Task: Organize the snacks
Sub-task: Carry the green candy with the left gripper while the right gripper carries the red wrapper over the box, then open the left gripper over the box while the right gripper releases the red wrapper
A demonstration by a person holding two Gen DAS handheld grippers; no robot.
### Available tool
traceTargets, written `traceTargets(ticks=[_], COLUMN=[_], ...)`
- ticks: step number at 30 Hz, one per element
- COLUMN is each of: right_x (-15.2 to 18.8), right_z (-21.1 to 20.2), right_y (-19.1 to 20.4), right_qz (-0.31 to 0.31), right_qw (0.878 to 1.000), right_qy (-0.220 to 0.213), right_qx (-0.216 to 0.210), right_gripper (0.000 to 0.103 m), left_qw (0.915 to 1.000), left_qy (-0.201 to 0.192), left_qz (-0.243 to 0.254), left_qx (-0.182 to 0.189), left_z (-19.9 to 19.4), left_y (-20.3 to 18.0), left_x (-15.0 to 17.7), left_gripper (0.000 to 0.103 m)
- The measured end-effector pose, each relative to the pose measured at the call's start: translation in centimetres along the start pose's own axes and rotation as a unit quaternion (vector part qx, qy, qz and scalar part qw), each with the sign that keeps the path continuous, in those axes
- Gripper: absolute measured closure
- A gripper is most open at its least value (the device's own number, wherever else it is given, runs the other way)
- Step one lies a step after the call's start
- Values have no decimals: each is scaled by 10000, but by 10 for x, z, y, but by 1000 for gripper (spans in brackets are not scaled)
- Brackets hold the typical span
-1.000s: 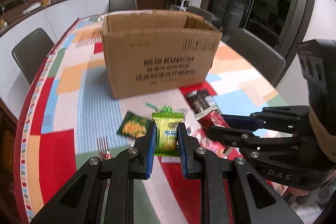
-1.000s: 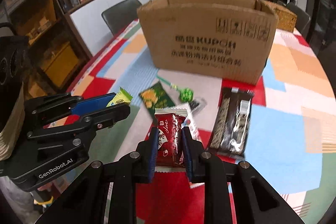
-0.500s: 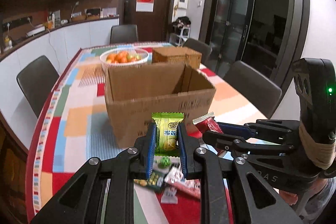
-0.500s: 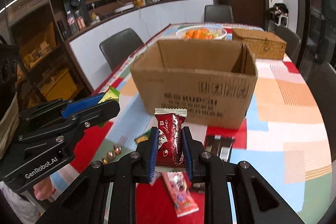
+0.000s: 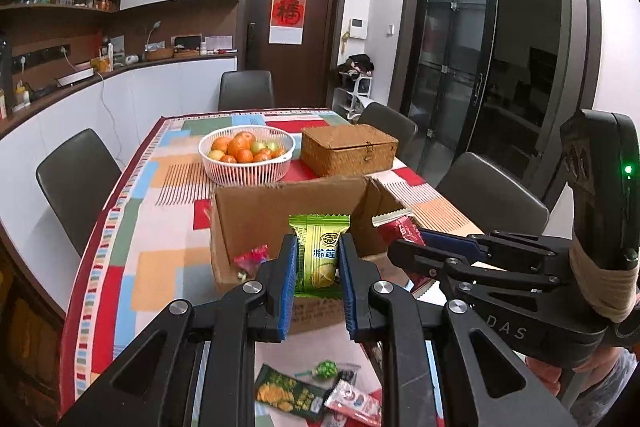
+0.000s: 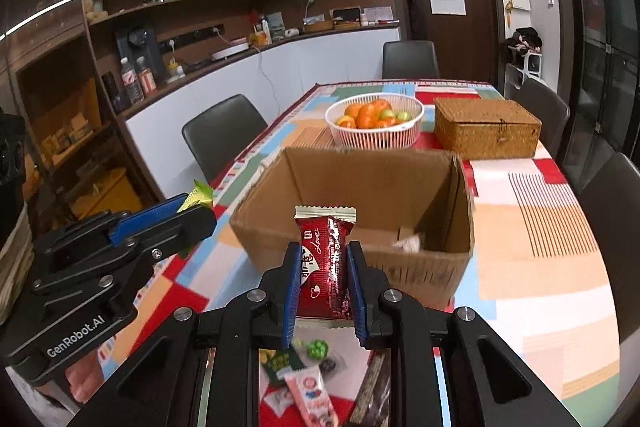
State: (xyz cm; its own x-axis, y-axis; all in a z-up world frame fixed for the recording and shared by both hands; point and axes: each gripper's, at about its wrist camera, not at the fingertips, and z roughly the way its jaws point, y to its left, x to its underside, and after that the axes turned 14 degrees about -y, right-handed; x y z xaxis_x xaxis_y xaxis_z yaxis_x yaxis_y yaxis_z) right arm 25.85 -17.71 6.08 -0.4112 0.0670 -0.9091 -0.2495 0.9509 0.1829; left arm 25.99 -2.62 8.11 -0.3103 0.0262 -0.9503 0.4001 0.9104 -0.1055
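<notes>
My left gripper [image 5: 318, 259] is shut on a green snack packet [image 5: 319, 251] and holds it up in front of the open cardboard box [image 5: 256, 211]. My right gripper [image 6: 324, 275] is shut on a red snack packet [image 6: 323, 259], raised before the same box [image 6: 460, 263]. The right gripper also shows in the left wrist view [image 5: 404, 247], and the left gripper in the right wrist view [image 6: 188, 215]. A red wrapper [image 5: 252, 257] lies inside the box. Loose snacks [image 5: 288, 393] lie on the table below both grippers.
A white basket of fruit [image 5: 248, 163] and a wicker box [image 5: 348, 151] stand behind the cardboard box on the colourful tablecloth [image 5: 160, 267]. Dark chairs [image 5: 76, 179] surround the table. A pink packet [image 6: 312, 391] and a dark bar [image 6: 372, 391] lie near the front edge.
Both grippers have risen with their packets, from just above the table to about the height of the box rim. The box interior, fruit basket and wicker box have come into view.
</notes>
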Motion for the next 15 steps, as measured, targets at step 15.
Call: traceTargets(ticks=[15], right_x=[-35], right_z=[53], right_y=[-29], right_qz=[-1], right_qw=[9993], right_qy=[139], right_qx=[359], right_gripper=[80], left_qw=[9988], left_qy=[412], left_qz=[59], left_qx=[-240], left_z=[66], left_y=[20], left_x=[-17], left_gripper=[82])
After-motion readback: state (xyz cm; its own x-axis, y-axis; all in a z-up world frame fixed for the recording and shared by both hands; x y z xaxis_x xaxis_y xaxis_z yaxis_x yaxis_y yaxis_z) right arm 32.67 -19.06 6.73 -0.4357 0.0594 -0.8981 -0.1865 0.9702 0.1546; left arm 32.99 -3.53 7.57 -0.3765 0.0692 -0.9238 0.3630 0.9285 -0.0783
